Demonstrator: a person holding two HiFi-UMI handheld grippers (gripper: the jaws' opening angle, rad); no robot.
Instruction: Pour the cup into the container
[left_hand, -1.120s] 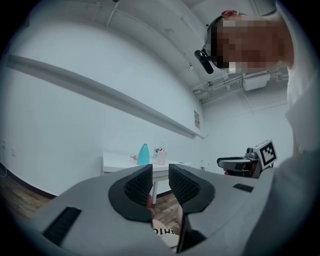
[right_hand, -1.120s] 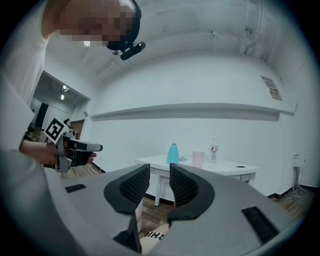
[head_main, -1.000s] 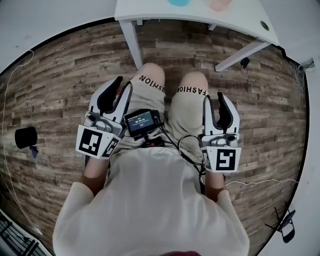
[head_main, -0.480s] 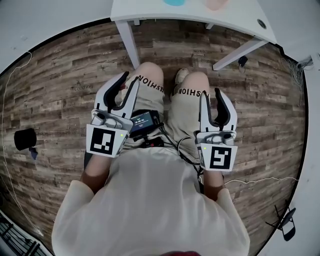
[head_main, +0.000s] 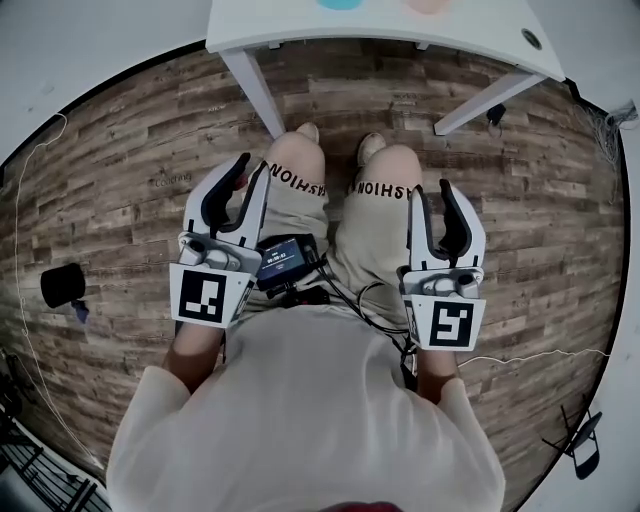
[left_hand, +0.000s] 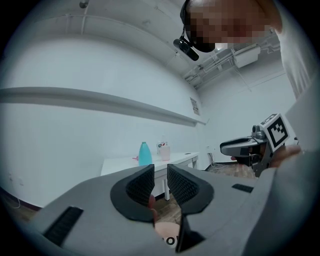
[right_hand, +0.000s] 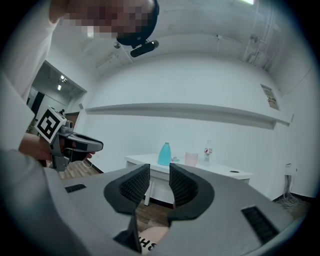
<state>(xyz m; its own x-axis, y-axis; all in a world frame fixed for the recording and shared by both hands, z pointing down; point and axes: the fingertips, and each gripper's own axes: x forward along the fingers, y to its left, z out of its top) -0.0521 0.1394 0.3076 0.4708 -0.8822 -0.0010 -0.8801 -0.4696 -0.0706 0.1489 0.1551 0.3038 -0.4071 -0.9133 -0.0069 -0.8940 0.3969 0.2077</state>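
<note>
Here, ribbed black fingers (right_hand: 135, 186), wood-plank floor (head_main: 120, 180).

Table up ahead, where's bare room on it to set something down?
The table is bare left of the teal container and right of the bottle, around the round hole. Container, pink cup and bottle crowd the middle.

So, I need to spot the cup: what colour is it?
The cup is pale pink, beside the teal container; the right gripper view shows it best.
</note>
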